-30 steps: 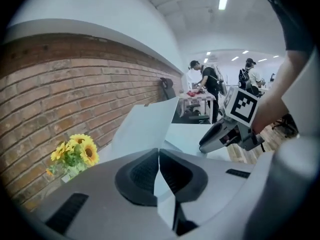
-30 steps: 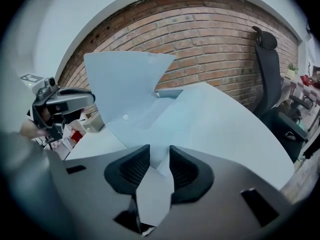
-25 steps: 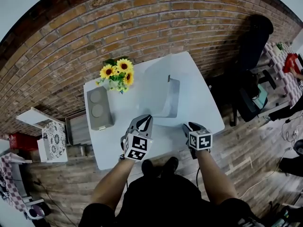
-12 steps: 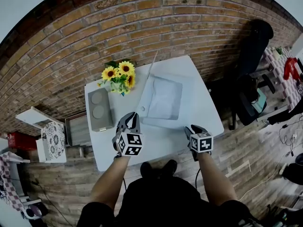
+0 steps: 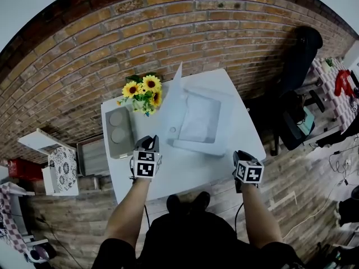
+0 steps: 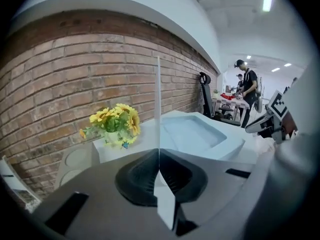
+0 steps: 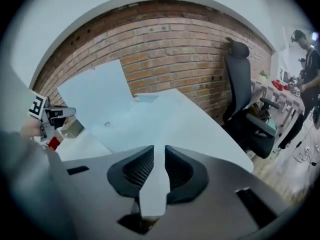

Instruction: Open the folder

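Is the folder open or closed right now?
Open. The pale translucent plastic folder has its cover standing upright, pinched in the left gripper, so the inside shows.

The folder (image 5: 196, 119) in front of the left gripper (image 5: 148, 142) is pale blue. The desk (image 5: 185, 175) is white. The left gripper and the right gripper (image 5: 240, 156) each have a white cube with black squares. Past the left gripper are yellow flowers (image 5: 140, 89) with green leaves. Beside it is a grey box (image 5: 119, 130). The brick wall (image 5: 168, 32) is red-brown.
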Demonstrator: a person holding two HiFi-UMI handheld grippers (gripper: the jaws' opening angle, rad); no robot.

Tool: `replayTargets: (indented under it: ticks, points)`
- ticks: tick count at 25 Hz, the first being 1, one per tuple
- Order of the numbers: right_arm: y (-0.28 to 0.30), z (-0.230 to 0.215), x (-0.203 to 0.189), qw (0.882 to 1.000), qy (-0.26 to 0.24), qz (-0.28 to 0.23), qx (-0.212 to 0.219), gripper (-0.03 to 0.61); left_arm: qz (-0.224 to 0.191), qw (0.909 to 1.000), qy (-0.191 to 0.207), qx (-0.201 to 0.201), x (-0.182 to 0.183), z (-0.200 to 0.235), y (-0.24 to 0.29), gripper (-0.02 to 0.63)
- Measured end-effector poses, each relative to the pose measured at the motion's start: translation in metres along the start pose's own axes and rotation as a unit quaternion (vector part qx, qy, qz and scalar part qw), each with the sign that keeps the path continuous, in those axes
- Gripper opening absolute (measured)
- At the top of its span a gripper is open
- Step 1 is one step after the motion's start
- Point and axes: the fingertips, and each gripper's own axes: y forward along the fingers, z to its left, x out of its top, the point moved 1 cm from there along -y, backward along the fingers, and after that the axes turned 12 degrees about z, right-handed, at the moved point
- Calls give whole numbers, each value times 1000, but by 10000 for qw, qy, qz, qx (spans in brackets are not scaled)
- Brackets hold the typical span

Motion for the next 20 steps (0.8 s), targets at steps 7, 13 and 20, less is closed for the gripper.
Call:
replayTargets:
  ticks: [7, 13, 20]
  points:
    - [-14, 62, 35, 9964, -547, -476, 447, 121, 88, 9985, -463, -270, -14, 7, -4, 18]
    - [-34, 88, 41, 9937, -615, -739, 583, 84, -47, 9917, -1099, -660, -32, -1, -23, 20]
    - [-45, 121, 32, 9929, -703, -784, 551, 87, -138, 9895, -886, -1134, -49, 7, -41, 20]
